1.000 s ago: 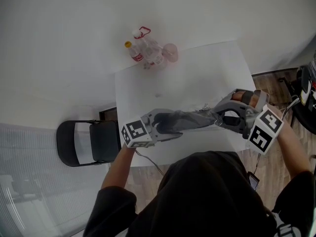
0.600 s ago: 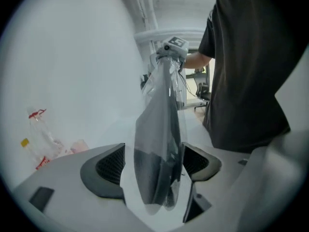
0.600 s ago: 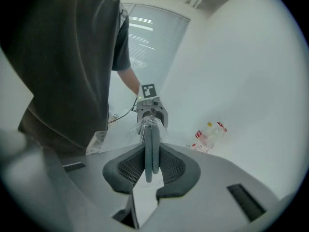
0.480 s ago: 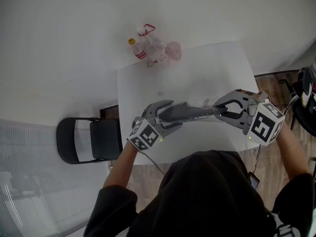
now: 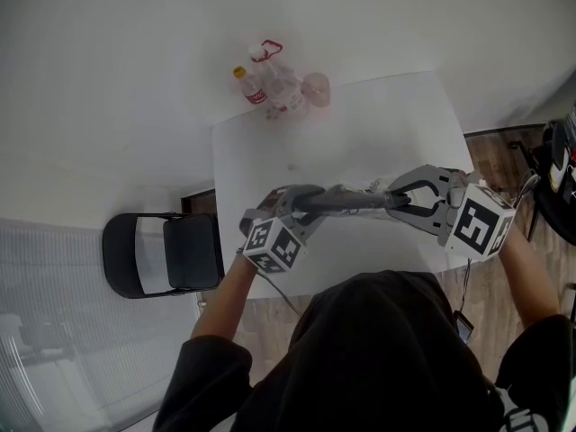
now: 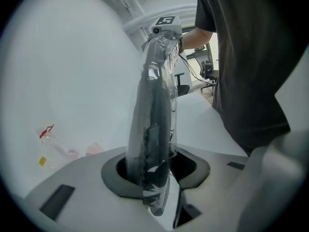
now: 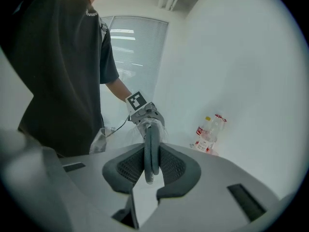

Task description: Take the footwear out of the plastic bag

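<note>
Far left, on the floor beside the table: dark chair [image 5: 166, 255]. At the far edge of the white table [image 5: 360, 124]: small cluster of clear bottles [image 5: 274, 88], one yellow-capped.

Over the table's near half, left side: left gripper [image 5: 301, 207], jaws just drawn closer, now pinching the plastic bag [image 6: 145, 129] with one end of the shoe inside it.

Between the two grippers: dark grey shoe [image 5: 346, 201], held clear of the tabletop. Long axis left to right across the head view, about level, roughly parallel to the near table edge. Toe end or heel end: cannot tell. Clear film around the left part, crumpled toward the right.

Right side: right gripper [image 5: 407, 201], jaws narrowed and pressed on the shoe's grey edge, seen edge-on between the pads.
</note>
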`<state>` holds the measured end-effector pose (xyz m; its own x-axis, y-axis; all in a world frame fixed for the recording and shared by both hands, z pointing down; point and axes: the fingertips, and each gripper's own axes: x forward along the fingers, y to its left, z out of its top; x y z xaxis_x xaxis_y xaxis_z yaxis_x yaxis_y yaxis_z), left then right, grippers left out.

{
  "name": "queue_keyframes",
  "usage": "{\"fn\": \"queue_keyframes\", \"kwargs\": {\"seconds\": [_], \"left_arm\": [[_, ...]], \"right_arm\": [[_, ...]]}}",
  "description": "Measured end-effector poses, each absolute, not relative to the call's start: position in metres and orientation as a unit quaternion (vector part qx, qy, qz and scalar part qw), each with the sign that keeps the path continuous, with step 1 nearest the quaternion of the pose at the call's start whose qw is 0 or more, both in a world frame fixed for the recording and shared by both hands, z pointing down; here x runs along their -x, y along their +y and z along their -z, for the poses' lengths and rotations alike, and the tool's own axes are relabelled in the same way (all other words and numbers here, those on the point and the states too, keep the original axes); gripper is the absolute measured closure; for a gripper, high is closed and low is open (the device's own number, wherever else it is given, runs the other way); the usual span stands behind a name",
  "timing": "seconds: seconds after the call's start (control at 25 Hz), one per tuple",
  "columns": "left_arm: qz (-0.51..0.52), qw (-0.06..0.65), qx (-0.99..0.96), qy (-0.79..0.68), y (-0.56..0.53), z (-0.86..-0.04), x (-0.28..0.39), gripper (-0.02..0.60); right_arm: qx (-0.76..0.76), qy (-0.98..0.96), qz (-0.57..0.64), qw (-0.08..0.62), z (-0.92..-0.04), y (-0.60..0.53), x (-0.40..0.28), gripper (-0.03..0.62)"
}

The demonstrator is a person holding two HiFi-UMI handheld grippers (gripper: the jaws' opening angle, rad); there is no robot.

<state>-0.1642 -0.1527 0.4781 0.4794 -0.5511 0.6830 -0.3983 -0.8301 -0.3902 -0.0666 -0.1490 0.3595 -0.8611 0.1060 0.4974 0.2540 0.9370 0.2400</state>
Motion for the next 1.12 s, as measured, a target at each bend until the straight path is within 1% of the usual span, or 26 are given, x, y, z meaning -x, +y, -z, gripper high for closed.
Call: {"fn": "queue_keyframes", "kwargs": {"seconds": [0.36,0.52,0.56,0.76,1.12], "left_arm": [[0.426,0.054,0.864,0.262,-0.149,-0.479,0.153,0.448],[0.431,0.055,0.864,0.256,-0.152,-0.484,0.151,0.448],[0.432,0.054,0.863,0.258,-0.152,-0.485,0.152,0.448],[0.427,0.055,0.864,0.260,-0.153,-0.487,0.150,0.431],[0.437,0.044,0.860,0.261,-0.153,-0.491,0.155,0.434]], "right_arm": [[0.093,-0.921,0.232,0.297,-0.373,-0.144,0.072,0.494],[0.109,-0.899,0.276,0.322,-0.384,-0.141,0.076,0.494],[0.106,-0.897,0.283,0.323,-0.386,-0.142,0.076,0.504],[0.100,-0.906,0.269,0.312,-0.383,-0.144,0.076,0.519],[0.096,-0.908,0.259,0.314,-0.380,-0.148,0.068,0.519]]}}
